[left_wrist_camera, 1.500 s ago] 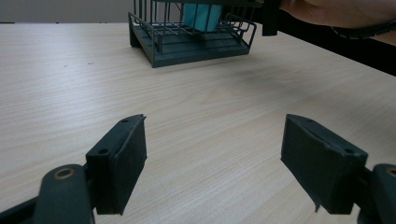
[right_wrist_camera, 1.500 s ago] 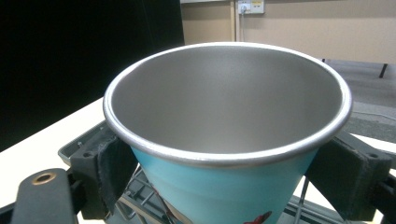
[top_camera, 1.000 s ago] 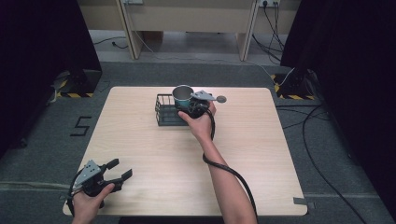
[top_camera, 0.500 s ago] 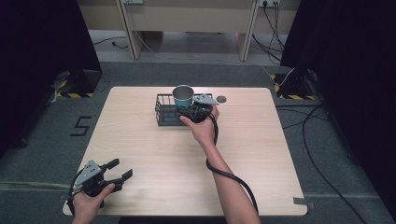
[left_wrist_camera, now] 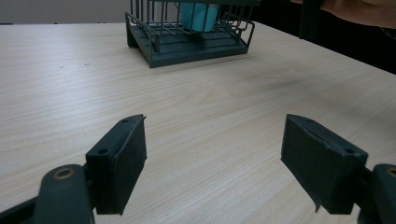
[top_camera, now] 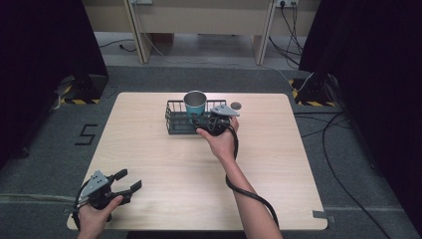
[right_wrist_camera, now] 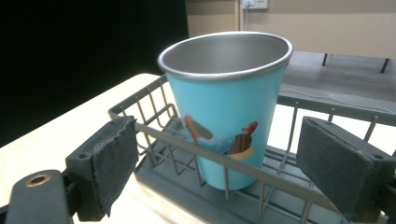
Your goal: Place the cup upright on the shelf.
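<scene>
Upright, blue steel-lined cup [right_wrist_camera: 227, 102]

You are working in a lab-style recording space, not a home. Your light wooden table [top_camera: 199, 164] stands alone on grey carpet [top_camera: 348, 164], with black curtains [top_camera: 45, 55] hanging on both sides. Yellow-and-black hazard tape [top_camera: 74, 101] marks stand bases on the floor, loose cables [top_camera: 323, 129] trail across it, a taped "5" [top_camera: 86, 134] sits left of the table, and wall sockets [top_camera: 281, 3] line the far wall.
</scene>
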